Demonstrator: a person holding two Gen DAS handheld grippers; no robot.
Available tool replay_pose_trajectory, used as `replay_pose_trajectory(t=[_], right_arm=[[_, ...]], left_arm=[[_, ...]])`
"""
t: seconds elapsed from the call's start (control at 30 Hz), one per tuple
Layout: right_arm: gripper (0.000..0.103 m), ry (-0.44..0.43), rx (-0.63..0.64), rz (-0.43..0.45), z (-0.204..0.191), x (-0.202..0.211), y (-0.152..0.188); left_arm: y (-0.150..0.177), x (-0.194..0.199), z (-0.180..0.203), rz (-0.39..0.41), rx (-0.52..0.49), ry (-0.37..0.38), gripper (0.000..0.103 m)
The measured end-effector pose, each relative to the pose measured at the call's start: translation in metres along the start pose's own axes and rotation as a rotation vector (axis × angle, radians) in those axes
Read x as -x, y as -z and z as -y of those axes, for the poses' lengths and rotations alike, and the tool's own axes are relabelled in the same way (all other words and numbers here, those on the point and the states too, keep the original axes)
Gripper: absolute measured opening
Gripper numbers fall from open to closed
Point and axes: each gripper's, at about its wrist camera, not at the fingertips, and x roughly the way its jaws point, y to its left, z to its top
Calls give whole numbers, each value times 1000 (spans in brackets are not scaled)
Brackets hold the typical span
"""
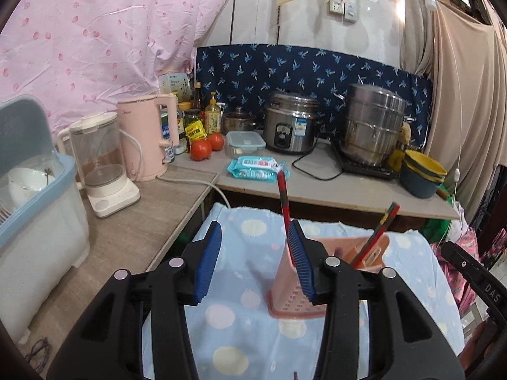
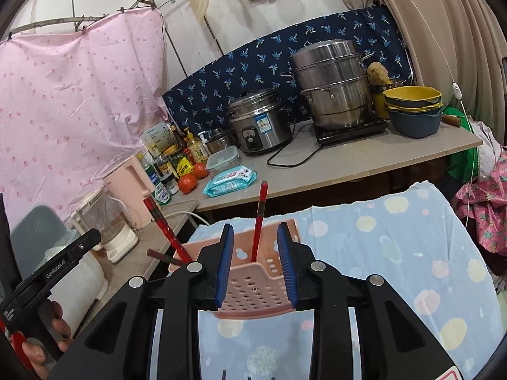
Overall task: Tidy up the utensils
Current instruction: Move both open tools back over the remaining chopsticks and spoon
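A pink perforated utensil holder [image 1: 283, 274] [image 2: 253, 288] stands on the blue spotted cloth [image 1: 240, 332] [image 2: 380, 247]. In the left wrist view my left gripper [image 1: 255, 224] is open with nothing between its pads. A red chopstick [image 1: 283, 196] stands in the holder just beyond the right pad. A second red chopstick [image 1: 378, 232] leans in the holder's far compartment. In the right wrist view my right gripper [image 2: 255, 228] is open over the holder. An upright red chopstick [image 2: 259, 218] stands free between its fingers. Another chopstick [image 2: 164, 224] leans at the holder's left end.
The grey counter [image 1: 348, 186] behind holds a rice cooker [image 1: 291, 123], a steel steamer pot [image 1: 374, 123], stacked bowls [image 1: 423, 171], a wipes pack [image 1: 256, 166] and tomatoes [image 1: 201, 150]. To the left stand a pink kettle [image 1: 145, 136], a blender jug [image 1: 101, 164] and a dish box [image 1: 35, 209].
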Motion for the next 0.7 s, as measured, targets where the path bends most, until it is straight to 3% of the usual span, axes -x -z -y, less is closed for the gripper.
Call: replay_pose_trajectory(t=[0.37,0.7], right_arm=[[29,6,85,-87,-15,35,63],[29,19,74,-192,-13,57,127]], left_arm=[[48,24,-3,-88,-20,3,42],[100,33,-1,-186,-41,7,42]])
